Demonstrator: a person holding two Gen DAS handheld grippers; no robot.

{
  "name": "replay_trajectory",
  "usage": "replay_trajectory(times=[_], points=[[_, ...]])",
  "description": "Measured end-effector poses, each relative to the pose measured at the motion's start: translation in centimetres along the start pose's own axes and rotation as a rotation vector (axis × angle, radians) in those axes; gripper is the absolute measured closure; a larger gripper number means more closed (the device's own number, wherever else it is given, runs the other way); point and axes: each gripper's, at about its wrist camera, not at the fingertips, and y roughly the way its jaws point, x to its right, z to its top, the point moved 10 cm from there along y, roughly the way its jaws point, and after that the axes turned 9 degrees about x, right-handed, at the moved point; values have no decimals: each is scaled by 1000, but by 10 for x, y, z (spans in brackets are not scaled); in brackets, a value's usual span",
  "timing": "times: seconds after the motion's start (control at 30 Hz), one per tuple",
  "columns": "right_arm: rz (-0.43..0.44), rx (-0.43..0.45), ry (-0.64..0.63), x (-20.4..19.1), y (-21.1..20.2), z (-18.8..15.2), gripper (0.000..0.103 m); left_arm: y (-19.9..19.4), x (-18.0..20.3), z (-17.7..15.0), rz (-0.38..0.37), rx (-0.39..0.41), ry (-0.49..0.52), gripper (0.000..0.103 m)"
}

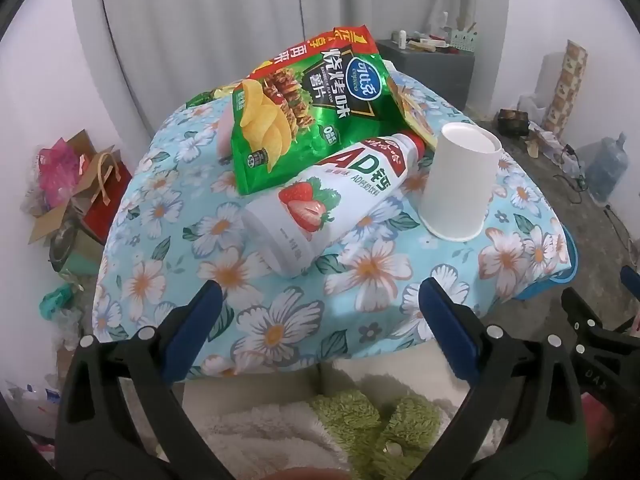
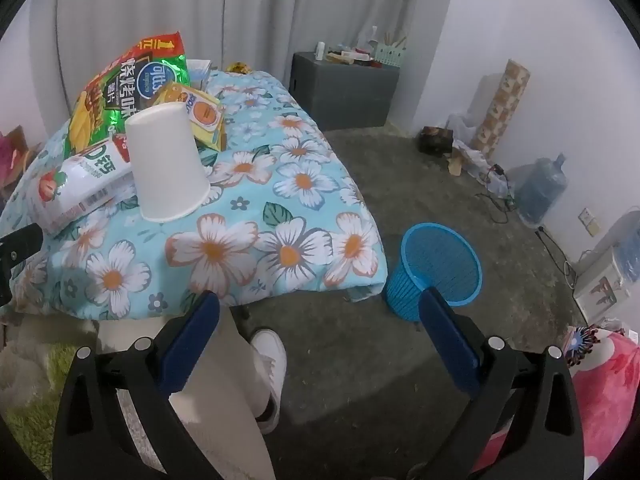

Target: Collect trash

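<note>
"AD" on strawberry drink bottle (image 1: 320, 204), perhaps "Copico" on crisp bag (image 1: 308, 108)

Chip bag (image 1: 298, 116), toppled bottle (image 1: 320, 204), upturned paper cup (image 1: 460, 180) on floral cloth (image 1: 280, 320).

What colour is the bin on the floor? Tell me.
Blue; the bin shows best in the right wrist view.

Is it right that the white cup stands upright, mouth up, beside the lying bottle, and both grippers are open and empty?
Not quite. The cup stands upside down, mouth on the cloth, as the left wrist view shows. It is beside the lying bottle, and the left gripper and right gripper are open and empty.
</note>
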Motion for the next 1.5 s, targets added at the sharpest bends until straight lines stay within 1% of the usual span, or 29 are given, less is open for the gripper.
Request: replay_trajectory(times=[0.43, 1.07, 1.1, 1.17, 1.5], points=[[-2, 2, 1, 1, -1, 1, 6, -1, 6, -1, -7, -1, -3, 9], [-3, 5, 3, 2, -3, 3, 6, -1, 4, -2, -16, 1, -8, 9], [-3, 5, 3, 2, -2, 2, 6, 1, 4, -4, -18, -17, -11, 9], [-2, 6, 5, 2, -2, 2, 6, 0, 4, -2, -16, 1, -7, 9], [-2, 3, 7, 3, -3, 3, 6, 0, 2, -2, -16, -2, -7, 9]])
